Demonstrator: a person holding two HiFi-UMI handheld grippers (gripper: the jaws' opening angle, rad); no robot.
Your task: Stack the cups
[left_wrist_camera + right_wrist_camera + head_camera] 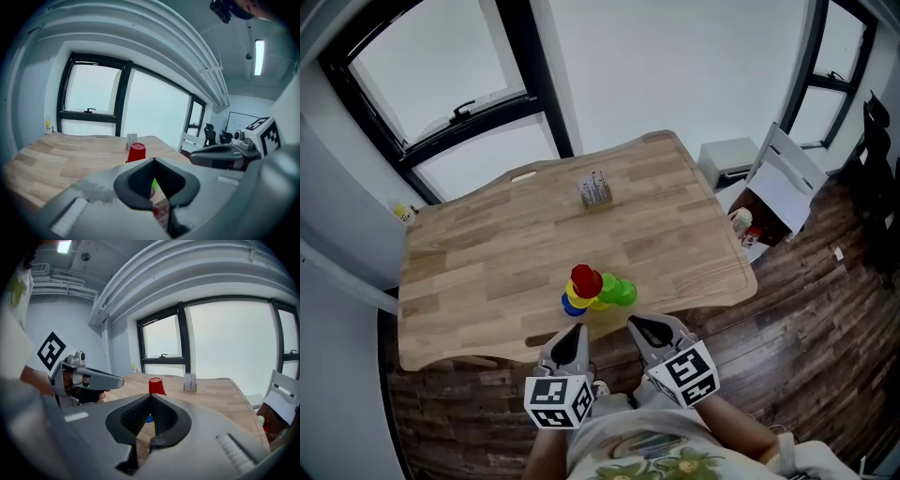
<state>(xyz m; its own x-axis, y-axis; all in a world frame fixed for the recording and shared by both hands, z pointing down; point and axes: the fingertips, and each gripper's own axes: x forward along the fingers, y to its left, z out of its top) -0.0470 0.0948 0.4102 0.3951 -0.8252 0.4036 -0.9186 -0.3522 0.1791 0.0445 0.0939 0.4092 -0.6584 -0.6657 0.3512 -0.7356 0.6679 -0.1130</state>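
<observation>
Grippers: left gripper (pixel 574 332) and right gripper (pixel 637 325) hover side by side at the near table edge. Each is clenched on nothing, tips meeting, both aimed at the cups.

Table (pixel 478 281): bare wood around the cups, so there is room to come in from either side.

Stack (pixel 579 294): near the front edge, just ahead of the grippers and between their lines of aim. Red cup (pixel 586 279) sits on top, mouth down, with yellow and blue showing beneath it.

Green cup (pixel 621 292): just right of the stack and seemingly touching it. I cannot tell whether it stands or lies.

Step in hand: by my reading the green cup is the one not yet on the stack, and it is closer to the right gripper.

Doing it well: spread the right jaws before reaching, not at the cup. Come in from the side away from the stack and pinch the cup's wall lightly. Lift straight up before moving across, then lower it centred over the red cup.

Left gripper's part: keep it back, or rest it softly against the stack's far side to steady it.

Risk: the stack looks slightly offset, so a nudge could topple it toward the edge.

Holder (pixel 594 190): mid-table, well beyond the cups, out of the way.
</observation>
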